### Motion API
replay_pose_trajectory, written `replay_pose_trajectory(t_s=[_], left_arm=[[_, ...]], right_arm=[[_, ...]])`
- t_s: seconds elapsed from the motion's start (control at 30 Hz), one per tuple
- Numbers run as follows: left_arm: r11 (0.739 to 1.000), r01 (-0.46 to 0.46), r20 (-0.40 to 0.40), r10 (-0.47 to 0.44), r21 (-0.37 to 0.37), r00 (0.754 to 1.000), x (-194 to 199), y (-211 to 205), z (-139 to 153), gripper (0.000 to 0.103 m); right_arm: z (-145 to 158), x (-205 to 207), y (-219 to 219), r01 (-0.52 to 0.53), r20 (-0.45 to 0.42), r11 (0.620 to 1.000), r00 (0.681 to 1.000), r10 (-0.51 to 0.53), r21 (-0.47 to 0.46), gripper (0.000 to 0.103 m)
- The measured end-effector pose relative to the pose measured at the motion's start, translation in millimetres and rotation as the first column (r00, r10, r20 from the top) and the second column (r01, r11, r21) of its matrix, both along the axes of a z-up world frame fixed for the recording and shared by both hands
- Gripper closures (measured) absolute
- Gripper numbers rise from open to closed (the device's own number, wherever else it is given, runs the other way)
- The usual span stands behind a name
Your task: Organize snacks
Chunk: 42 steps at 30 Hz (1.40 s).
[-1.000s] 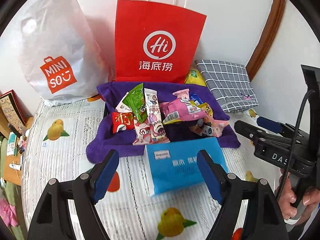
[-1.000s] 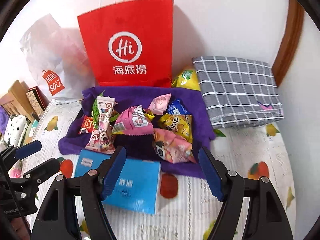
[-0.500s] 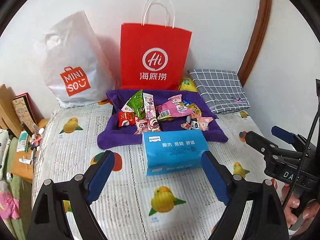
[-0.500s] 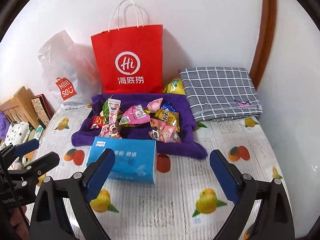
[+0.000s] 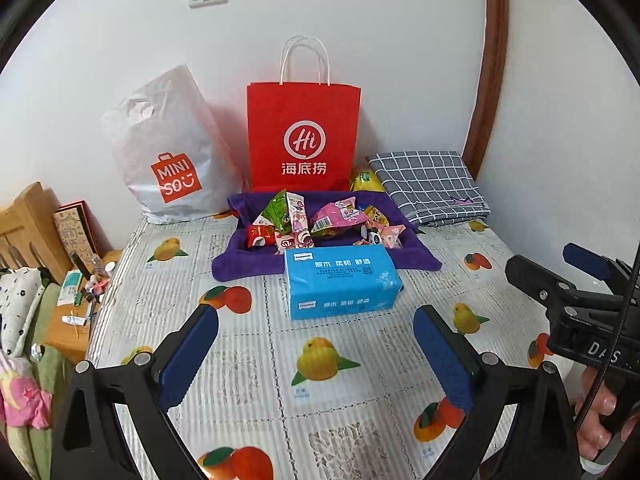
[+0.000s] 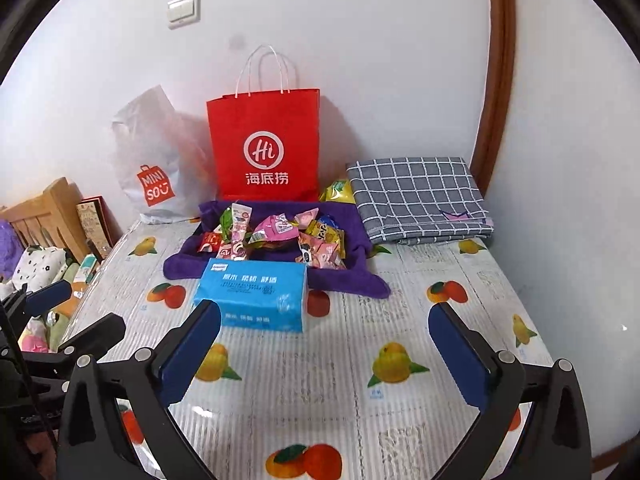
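Note:
Several bright snack packets (image 5: 316, 222) (image 6: 280, 234) lie heaped in a purple cloth tray (image 5: 232, 262) (image 6: 180, 266) on the fruit-print table. A blue tissue pack (image 5: 340, 282) (image 6: 252, 292) rests just in front of the tray. My left gripper (image 5: 316, 360) hovers well back from the pack, its jaws still opening with nothing between them. The right gripper (image 6: 324, 356) is likewise set back, jaws opening and empty; it also shows at the right edge of the left wrist view (image 5: 560, 280).
A red paper bag (image 5: 302, 136) (image 6: 264, 144) and a white Miniso bag (image 5: 168, 152) (image 6: 154, 168) stand against the wall behind the tray. A folded grey checked cloth (image 5: 428, 186) (image 6: 416, 200) lies at the right, a yellow packet (image 6: 340, 192) beside it. Wooden furniture and clutter (image 5: 48, 264) sit off the table's left edge.
Both grippers have pulled back and up from the tissue pack and tray, and their jaws have spread wider. The tissue pack, once between the fingers, now lies clear ahead of them.

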State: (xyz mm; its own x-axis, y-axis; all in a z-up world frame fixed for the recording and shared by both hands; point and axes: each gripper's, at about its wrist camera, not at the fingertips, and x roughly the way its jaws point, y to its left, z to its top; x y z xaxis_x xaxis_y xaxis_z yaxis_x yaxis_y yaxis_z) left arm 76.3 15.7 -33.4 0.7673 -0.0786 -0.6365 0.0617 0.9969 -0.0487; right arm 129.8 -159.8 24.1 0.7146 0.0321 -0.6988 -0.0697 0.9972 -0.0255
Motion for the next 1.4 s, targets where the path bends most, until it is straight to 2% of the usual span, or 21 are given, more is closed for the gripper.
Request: replay_pose_trajectory(t_s=[0.37,1.4], left_arm=[[1.0,-0.008,0.031,0.008,0.004,0.999,-24,-7,7,0.004],[1.0,-0.021,0.031,0.021,-0.001,0.999,-31,-9,11,0.004]], right_arm=[[5,-34,-14,0.024,0.021,0.999,0.999,-0.025,0.023,0.001],[11,-46,-21,0.035,0.032,0.999,0.999,-0.036,0.032,0.001]])
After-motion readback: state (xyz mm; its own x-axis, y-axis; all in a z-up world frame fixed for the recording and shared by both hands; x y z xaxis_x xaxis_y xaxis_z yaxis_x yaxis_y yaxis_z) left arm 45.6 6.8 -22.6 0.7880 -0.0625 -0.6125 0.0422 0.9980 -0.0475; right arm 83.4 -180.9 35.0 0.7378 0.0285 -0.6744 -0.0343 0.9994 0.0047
